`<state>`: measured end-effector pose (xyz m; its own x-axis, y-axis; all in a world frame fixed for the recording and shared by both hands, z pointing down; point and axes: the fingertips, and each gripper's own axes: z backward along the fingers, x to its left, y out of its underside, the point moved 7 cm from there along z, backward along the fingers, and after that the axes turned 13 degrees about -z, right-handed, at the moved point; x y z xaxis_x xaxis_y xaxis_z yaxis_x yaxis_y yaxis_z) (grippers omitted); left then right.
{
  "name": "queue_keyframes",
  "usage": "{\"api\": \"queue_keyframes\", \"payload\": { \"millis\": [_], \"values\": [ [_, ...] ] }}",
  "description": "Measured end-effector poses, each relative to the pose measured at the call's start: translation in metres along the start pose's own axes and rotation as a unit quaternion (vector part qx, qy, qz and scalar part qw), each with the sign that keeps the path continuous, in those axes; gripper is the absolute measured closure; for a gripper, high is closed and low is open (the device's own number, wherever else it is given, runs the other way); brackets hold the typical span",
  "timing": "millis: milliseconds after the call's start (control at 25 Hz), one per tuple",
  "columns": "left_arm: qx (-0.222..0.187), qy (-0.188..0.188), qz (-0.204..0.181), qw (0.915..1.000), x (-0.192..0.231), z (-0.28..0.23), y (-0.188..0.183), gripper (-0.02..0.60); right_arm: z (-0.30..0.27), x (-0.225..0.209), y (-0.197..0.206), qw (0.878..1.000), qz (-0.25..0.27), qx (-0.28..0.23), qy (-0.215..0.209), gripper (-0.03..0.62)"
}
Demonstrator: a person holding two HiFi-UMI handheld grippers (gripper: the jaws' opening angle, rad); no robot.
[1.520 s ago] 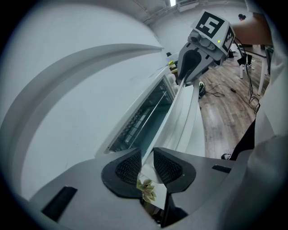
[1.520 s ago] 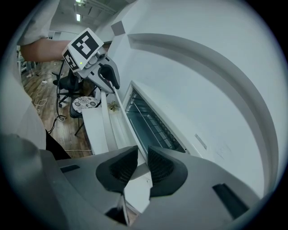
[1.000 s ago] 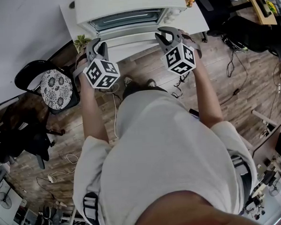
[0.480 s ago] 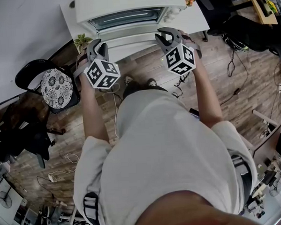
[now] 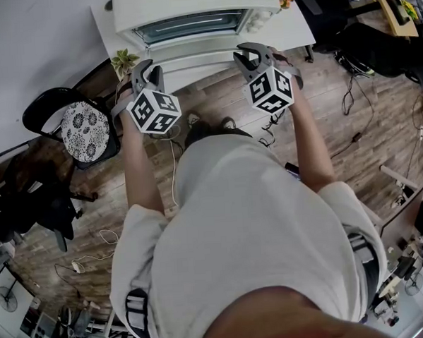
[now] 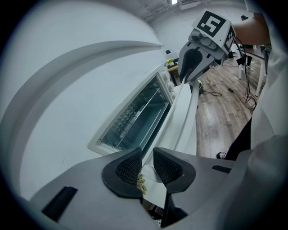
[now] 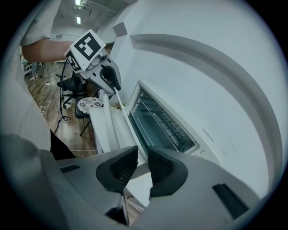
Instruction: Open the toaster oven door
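Forearms point(image 5: 137, 168): bare, stretched forward from a pale shirt; one tool in each hand.
Left gripper point(image 6: 145, 167): jaws partway apart, apparently clamped on the left end of the door's front edge; white rim filling the gap between the ribbed pads.
Right gripper point(image 7: 137, 164): same posture at the right end; pads seemingly pressed on that rim, nothing else between them.
Toaster oven door point(image 6: 177, 119): swung down close to level, hinged along the bottom, stretched between the two tools; just in front of the mouth of the oven.
Cavity point(image 5: 190, 24): fully exposed; wire rack point(image 7: 159, 119) visible inside.
Toaster oven point(image 5: 181, 4): white, boxy; seated near the front of a white table point(image 5: 296, 26), against a pale wall.
Handling, as judged: stiff and fairly light; smooth painted surface, likely slippery under a loose pinch; probably sprung at the hinge, so prone to snapping up or dropping on release; best taken at the front rim near both corners, as here; oven body perhaps light enough to tip forward under downward pressure.
Progress, as judged: door open, or all but.
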<state>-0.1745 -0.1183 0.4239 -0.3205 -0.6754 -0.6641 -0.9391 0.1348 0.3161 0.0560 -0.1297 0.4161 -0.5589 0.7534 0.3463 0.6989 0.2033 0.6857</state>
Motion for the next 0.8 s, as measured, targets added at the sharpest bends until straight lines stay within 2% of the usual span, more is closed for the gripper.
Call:
{"api": "queue_keyframes", "payload": {
  "millis": [800],
  "values": [
    [0.006, 0.011, -0.001, 0.9999, -0.012, 0.005, 0.003, 0.488, 0.004, 0.012, 0.006, 1.0, 0.001, 0.005, -0.009, 0.525]
  ]
}}
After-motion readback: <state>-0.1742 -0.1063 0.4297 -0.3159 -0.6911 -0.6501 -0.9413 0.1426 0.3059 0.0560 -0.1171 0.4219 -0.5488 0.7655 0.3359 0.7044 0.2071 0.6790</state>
